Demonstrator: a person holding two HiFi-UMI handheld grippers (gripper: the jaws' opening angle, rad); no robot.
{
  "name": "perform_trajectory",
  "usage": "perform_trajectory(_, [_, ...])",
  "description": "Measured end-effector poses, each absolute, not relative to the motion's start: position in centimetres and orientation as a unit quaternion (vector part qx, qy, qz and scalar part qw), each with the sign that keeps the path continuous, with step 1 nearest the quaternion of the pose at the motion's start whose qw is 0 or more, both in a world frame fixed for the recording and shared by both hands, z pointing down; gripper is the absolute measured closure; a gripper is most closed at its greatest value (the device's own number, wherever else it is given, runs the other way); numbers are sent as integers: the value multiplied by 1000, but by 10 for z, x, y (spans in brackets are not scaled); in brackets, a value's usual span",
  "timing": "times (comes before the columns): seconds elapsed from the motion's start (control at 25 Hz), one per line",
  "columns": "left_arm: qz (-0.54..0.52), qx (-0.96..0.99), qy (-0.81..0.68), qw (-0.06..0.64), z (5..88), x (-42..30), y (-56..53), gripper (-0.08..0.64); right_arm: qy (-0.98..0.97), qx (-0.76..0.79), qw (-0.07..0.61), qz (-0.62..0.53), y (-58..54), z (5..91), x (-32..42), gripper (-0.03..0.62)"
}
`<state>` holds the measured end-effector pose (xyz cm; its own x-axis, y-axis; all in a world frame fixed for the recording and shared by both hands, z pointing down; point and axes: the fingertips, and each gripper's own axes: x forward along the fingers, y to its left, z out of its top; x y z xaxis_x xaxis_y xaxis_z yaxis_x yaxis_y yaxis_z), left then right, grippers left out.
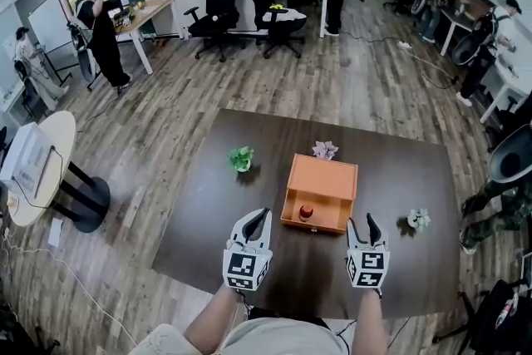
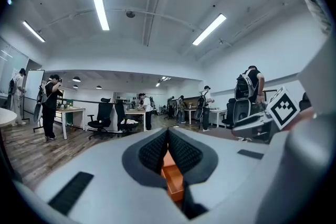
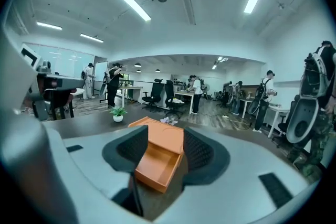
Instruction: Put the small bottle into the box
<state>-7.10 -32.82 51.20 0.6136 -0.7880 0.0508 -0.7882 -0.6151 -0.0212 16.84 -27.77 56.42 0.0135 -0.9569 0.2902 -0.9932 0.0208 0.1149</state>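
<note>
**A:** Where is the small bottle sitting?

**B:** It is resting in the open drawer of the orange box, at the middle of the head view, on the dark tabletop.

**A:** What are the left tongs doing?

**B:** They are hovering at the lower middle, just left of the drawer. They are clenched, with the tips meeting and nothing gripped.

**A:** And the right tongs?

**B:** They are hanging just right of the drawer. They are released, and only the box is showing beyond the gap.

**A:** Anything else?

**B:** A green plant is standing to the box's upper left, a pink one just above it, and a pale one at the right.
</note>
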Motion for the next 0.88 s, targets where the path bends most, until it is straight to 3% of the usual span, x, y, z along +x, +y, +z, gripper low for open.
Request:
perform_trajectory(0.44, [8, 908, -417, -40, 475, -42, -335, 557, -664, 742, 94, -4, -238, 488, 209, 377])
perform_trajectory(0.88, [7, 913, -404, -47, 467, -33, -319, 557, -654, 752, 80, -7, -217, 479, 215, 379])
